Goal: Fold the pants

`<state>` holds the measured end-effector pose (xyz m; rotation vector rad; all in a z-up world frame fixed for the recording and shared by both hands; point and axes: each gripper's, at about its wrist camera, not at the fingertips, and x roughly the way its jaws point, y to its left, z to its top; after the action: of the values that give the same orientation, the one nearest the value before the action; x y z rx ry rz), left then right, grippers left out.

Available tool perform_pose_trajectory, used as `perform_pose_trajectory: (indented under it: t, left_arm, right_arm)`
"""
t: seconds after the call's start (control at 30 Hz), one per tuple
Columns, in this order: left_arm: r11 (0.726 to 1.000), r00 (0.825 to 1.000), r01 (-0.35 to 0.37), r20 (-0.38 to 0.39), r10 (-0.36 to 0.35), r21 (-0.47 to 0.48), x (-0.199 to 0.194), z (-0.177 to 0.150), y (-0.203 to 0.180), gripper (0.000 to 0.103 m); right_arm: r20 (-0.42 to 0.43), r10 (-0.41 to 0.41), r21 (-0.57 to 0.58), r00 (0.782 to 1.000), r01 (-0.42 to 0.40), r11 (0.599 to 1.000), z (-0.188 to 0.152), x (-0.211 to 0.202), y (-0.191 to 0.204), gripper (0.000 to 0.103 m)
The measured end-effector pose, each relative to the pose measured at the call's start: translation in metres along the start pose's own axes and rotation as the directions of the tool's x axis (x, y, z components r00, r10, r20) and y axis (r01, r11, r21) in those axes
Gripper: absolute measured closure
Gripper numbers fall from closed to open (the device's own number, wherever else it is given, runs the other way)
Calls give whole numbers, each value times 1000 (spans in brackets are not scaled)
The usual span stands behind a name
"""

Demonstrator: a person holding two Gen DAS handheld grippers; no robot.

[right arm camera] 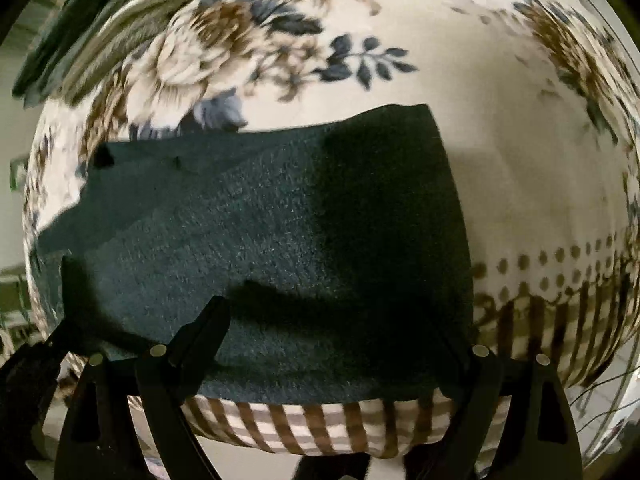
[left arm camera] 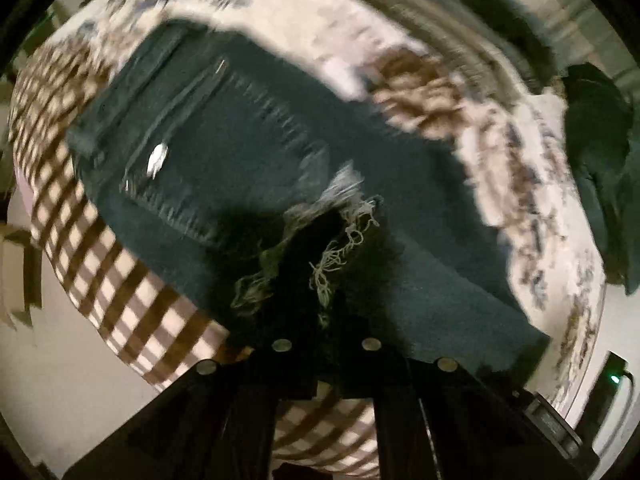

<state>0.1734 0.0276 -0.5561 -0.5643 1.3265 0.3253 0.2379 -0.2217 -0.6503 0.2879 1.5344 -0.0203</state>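
Floral bedding (right arm camera: 500, 160) carried the dark pants (right arm camera: 280, 220), their length running away from the left gripper (left arm camera: 320, 280), pressed together on a frayed hem (left arm camera: 340, 248), while the right gripper (right arm camera: 332, 340) hung spread wide above the folded cloth, pinching nothing.

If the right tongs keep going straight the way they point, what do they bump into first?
Most likely the dark pants. The right tongs stand wide open, pointing down at the fabric, which fills the space between the tips. Under it lies the flowered bedcover. How far off the fabric is, the picture cannot show.
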Motion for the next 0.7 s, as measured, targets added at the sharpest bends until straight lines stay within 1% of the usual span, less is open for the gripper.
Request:
perform_pose_trajectory:
  t: [0.07,0.1,0.17,0.2,0.27,0.3,0.33,0.37,0.4,0.43,0.47,0.5,0.57,0.6,0.63,0.67,0.7]
  left_arm:
    - [1000,999,-16,-33,16,-13,22,-3,8,98]
    - [1000,999,-11,-38,11,-21,29,-4,11,98]
    - [1000,999,-23,-32,23,7,33,-5,8,98]
    - [999,999,-29,-25,30,20,32,-5,5,98]
    - [999,999,-38,-16,39,39,31,-6,2,95]
    - [998,999,-42,-17,42,47,32,-6,1,95]
    - [998,999,-38,-18,39,45,32,-6,1,95]
    - [998,999,-36,-19,37,45,32,-6,2,95]
    - [997,999,-42,-17,43,58,32,-6,0,95]
    - [996,999,-48,-14,49,72,31,-7,-2,95]
    - [994,998,-59,-11,60,92,29,-7,-6,95]
    - [992,998,-67,-9,69,107,29,-6,-11,94]
    - [990,998,-70,3,70,121,23,-3,-14,90]
    - [991,998,-64,26,62,119,14,-3,-16,86]
    - [992,998,-45,50,40,119,7,-3,-16,71]
    - [992,997,-34,73,26,120,-2,-3,-17,49]
    - [993,996,-25,91,14,119,-9,-3,-19,36]
  right_arm:
    - [-5,-27,-47,1000,26,999,-4,4,7,11]
    - [-3,-51,-86,999,50,995,-9,7,10,11]
    - [4,-116,-136,993,115,984,-17,10,11,11]
    - [11,-151,-150,989,151,977,-24,11,7,11]
    - [14,-175,-154,985,175,972,-35,14,-2,11]
    - [3,-189,-130,982,188,974,-40,16,-11,11]
    - [-29,-173,-92,985,170,981,-45,20,-21,11]
    - [-85,-153,-38,985,150,988,-50,28,-33,11]
    - [-122,-159,-4,980,159,987,-53,36,-41,11]
    - [-137,-145,26,980,150,988,-56,41,-46,11]
    - [-129,-113,67,985,122,990,-59,40,-52,11]
    - [-120,-103,86,987,114,990,-59,38,-54,11]
    - [-90,-60,136,994,72,988,-62,24,-61,11]
    - [-60,-44,161,997,53,986,-62,13,-63,11]
    - [-27,-48,173,998,52,984,-61,0,-63,11]
    - [1,-51,179,999,50,983,-60,-9,-63,11]
    - [44,-39,190,998,30,981,-58,-23,-63,11]
